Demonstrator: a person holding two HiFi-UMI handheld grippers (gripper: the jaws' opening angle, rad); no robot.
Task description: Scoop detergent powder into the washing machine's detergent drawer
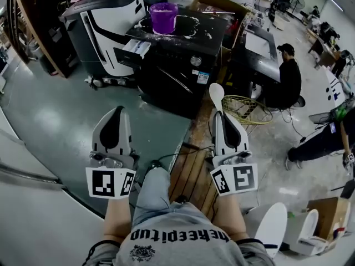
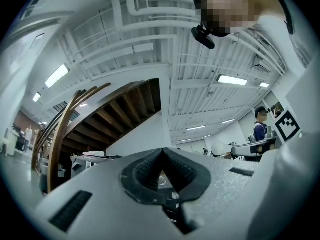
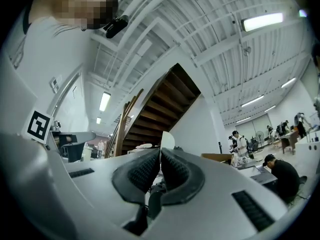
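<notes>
The black washing machine (image 1: 183,60) stands ahead of me, its white detergent drawer (image 1: 136,47) pulled out at the upper left corner. On its lid, in spilled white powder, sits a purple bucket (image 1: 163,16). My right gripper (image 1: 218,114) is shut on the handle of a white spoon (image 1: 216,93), whose bowl points toward the machine and looks empty. In the right gripper view the spoon (image 3: 167,140) sticks up edge-on past the shut pads. My left gripper (image 1: 116,111) is shut with nothing in it; its pads (image 2: 147,171) meet. Both grippers hover near my knees, well short of the machine.
A white and black machine (image 1: 105,24) stands left of the washer, with a cardboard box (image 1: 221,4) behind. A person in black (image 1: 285,76) crouches at the right beside a wire basket (image 1: 244,107). Wooden boards (image 1: 191,173) and a cable lie underfoot. White fixtures (image 1: 272,226) stand at the lower right.
</notes>
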